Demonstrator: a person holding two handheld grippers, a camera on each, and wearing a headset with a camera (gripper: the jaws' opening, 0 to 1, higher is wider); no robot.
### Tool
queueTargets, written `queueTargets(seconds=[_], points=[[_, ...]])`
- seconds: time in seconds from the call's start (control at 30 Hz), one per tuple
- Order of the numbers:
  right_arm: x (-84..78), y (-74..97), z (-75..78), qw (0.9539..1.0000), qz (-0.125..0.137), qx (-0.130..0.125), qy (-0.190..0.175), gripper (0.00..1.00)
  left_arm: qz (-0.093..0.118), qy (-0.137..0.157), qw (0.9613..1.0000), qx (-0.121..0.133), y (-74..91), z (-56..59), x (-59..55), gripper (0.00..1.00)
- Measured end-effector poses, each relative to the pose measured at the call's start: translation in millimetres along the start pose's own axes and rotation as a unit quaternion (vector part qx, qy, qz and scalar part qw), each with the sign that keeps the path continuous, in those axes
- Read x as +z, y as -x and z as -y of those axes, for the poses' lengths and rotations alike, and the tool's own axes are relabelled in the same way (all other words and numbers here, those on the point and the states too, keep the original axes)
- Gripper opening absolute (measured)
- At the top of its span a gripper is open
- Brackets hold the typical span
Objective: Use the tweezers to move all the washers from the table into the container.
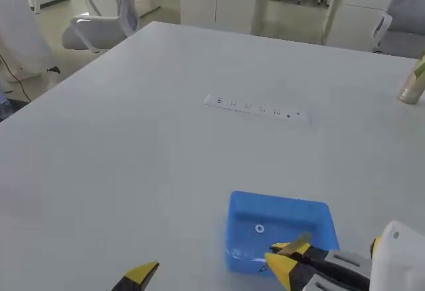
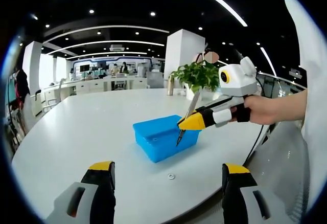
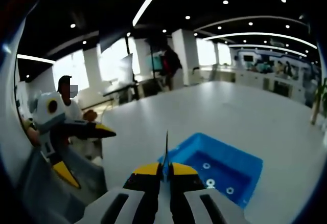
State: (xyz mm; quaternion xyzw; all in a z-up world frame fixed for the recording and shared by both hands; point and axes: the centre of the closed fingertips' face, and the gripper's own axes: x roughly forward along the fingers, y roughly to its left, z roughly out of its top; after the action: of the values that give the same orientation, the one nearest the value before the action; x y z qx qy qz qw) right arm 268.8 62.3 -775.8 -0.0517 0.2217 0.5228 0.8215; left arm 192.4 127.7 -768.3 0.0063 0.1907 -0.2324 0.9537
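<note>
Tweezers, pinched in the right gripper, slant tip-down toward the container; left gripper jaws spread.

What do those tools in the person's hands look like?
The left hand-held gripper and the right hand-held gripper look alike: two black jaws with yellow tips, grey-white side panels behind. The person wears white clothing.

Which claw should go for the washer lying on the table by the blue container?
Right: the right claw grips the tweezers by the container, near the washer; the left claw is open and empty.
</note>
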Motion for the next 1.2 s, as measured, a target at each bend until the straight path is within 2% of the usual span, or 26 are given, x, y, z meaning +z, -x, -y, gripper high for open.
queueTargets(seconds=[0.23, 0.47, 0.8, 1.2], points=[[-23.7, -7.5, -6.5, 0.9995, -0.032, -0.002, 0.001, 0.03, -0.004, -0.001, 1.0000, -0.003, 0.7, 0.2, -0.3, 0.87], [-36.2, -21.5, -24.9, 0.9978, -0.060, 0.023, 0.018, 0.03, -0.004, -0.001, 1.0000, -0.002, 1.3, -1.1, -0.2, 0.87], [-36.5, -30.4, -37.4, 0.9962, -0.068, 0.045, 0.029, 0.03, -0.003, -0.001, 1.0000, 0.000, 1.5, -2.4, 0.3, 0.88], [-33.3, -29.8, -32.0, 0.9972, -0.060, 0.040, 0.020, 0.03, 0.001, -0.001, 1.0000, 0.000, 0.4, -0.8, 1.4, 0.87]])
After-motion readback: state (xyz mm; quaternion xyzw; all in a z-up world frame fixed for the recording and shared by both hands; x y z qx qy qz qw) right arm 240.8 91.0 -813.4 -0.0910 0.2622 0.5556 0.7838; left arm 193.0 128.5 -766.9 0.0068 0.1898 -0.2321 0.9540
